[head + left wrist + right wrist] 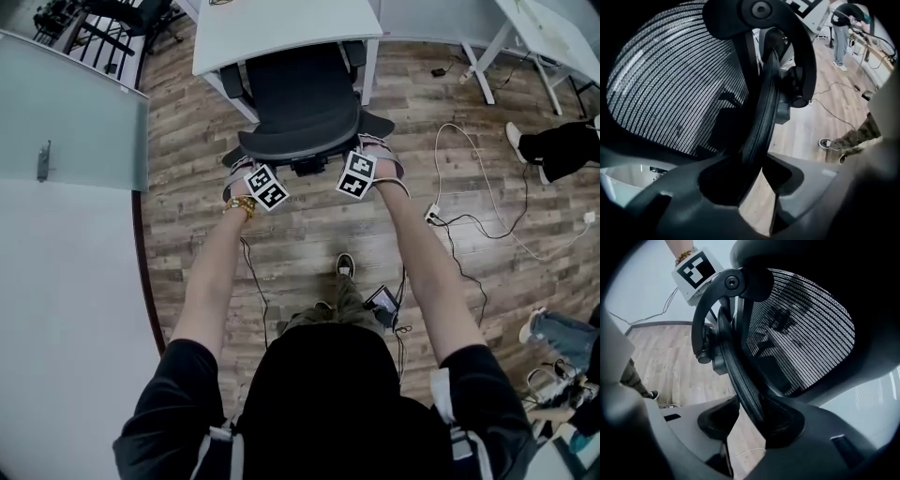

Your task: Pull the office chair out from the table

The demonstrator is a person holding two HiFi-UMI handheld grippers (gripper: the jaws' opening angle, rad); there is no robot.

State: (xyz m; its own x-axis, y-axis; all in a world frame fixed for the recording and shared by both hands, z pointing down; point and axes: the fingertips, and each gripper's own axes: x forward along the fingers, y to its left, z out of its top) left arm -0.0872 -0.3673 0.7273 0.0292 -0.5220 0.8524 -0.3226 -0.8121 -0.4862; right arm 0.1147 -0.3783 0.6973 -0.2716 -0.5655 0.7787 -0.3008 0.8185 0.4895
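A black mesh office chair (300, 94) stands with its seat partly under the white table (281, 28), its back towards me. My left gripper (246, 169) is on the left of the chair back's top rim and my right gripper (373, 150) on the right. In the left gripper view the black rim (761, 108) runs down between the jaws of the left gripper (759, 161), which are shut on it. The right gripper view has the rim (738, 376) caught the same way in the right gripper (750, 408). Mesh fills much of both gripper views.
Cables (469, 178) and a power strip (433, 216) lie on the wood floor at the right. Another person's shoes (523, 141) are at the right edge. A grey partition (75, 112) is on the left, and a second white table (553, 37) at the top right.
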